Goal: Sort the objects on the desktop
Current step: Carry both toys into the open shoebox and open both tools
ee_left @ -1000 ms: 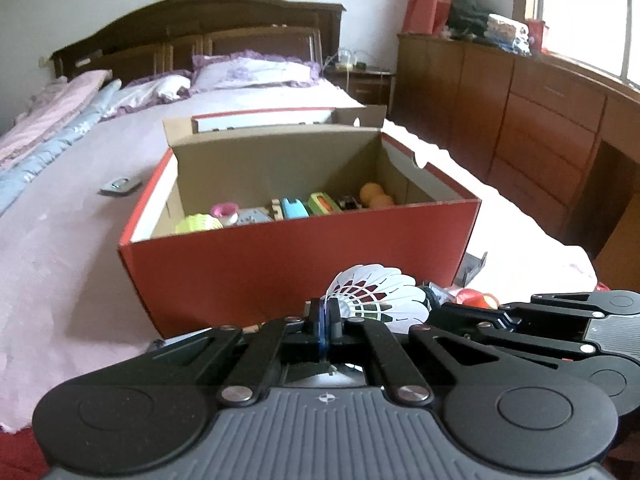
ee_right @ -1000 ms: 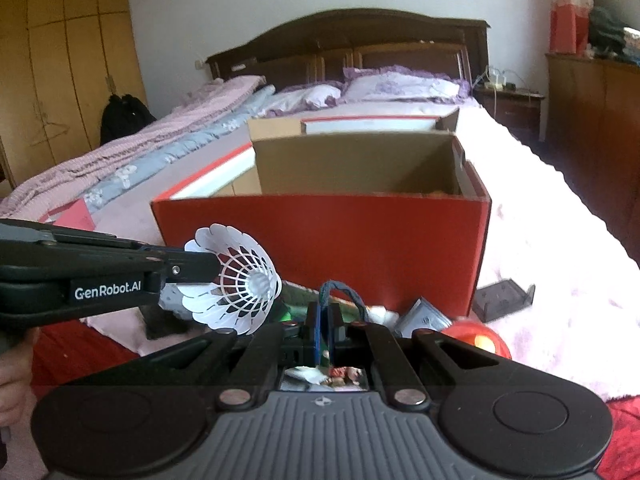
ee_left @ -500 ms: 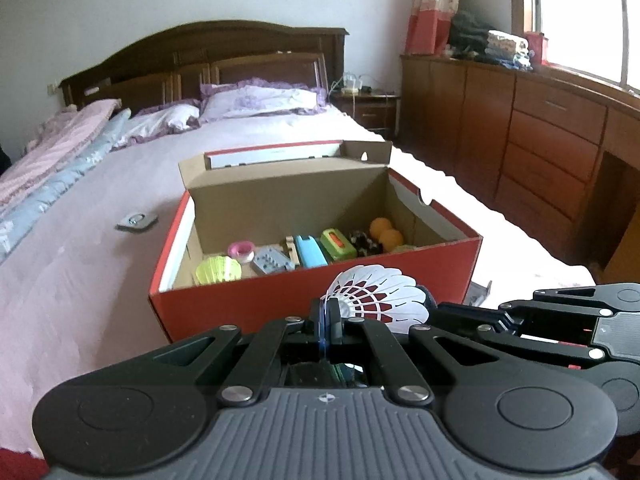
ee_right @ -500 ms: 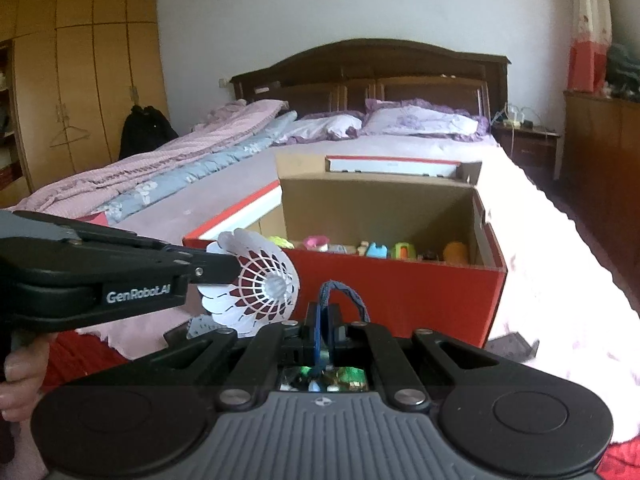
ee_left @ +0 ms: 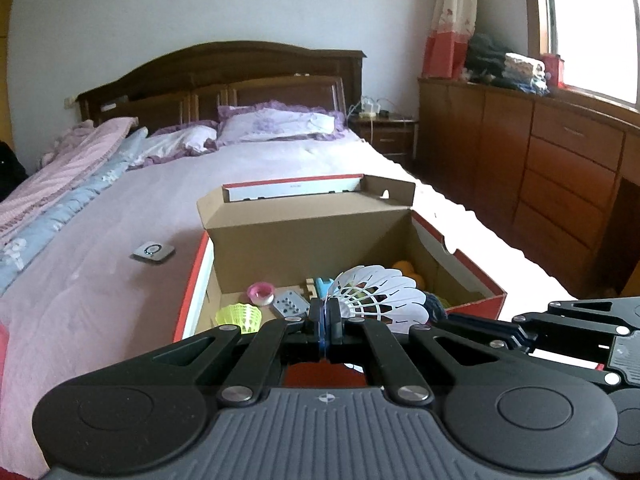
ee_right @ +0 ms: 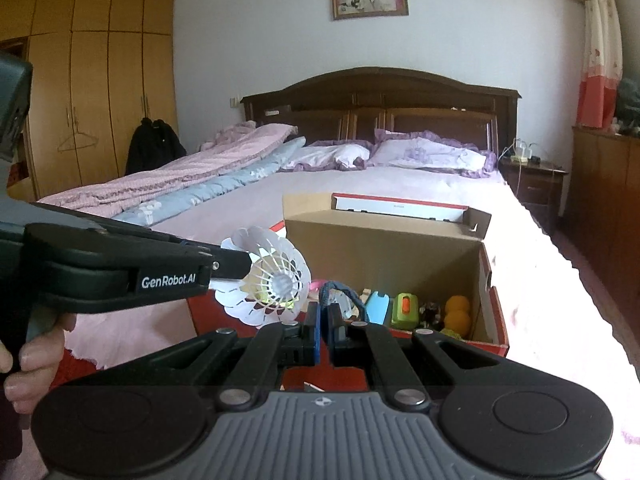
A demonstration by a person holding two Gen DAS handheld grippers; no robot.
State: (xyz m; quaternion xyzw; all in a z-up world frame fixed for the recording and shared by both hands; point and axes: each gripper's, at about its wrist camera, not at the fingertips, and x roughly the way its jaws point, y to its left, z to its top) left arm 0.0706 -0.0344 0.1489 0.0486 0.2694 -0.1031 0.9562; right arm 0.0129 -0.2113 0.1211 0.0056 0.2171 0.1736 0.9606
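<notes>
My left gripper (ee_left: 326,312) is shut on a white shuttlecock (ee_left: 378,298) and holds it above the near edge of the open red shoebox (ee_left: 472,276). The same shuttlecock (ee_right: 266,282) and the left gripper (ee_right: 240,264) show in the right wrist view. My right gripper (ee_right: 324,320) is shut on a dark blue hair tie (ee_right: 344,294), also over the box's near edge (ee_right: 498,312). Inside the box lie a yellow shuttlecock (ee_left: 240,316), a pink tape roll (ee_left: 261,292), a grey remote (ee_left: 289,305), orange balls (ee_right: 457,314), a blue toy (ee_right: 378,306) and a green toy (ee_right: 406,309).
The box stands on a bed with a pale purple sheet (ee_left: 120,240). A small white device (ee_left: 153,252) lies on the sheet left of the box. Folded quilts (ee_right: 192,184) lie along the bed's left side. A wooden dresser (ee_left: 560,184) runs along the right.
Both grippers have risen and moved forward toward the box, each keeping its hold. The box interior now shows from above.
</notes>
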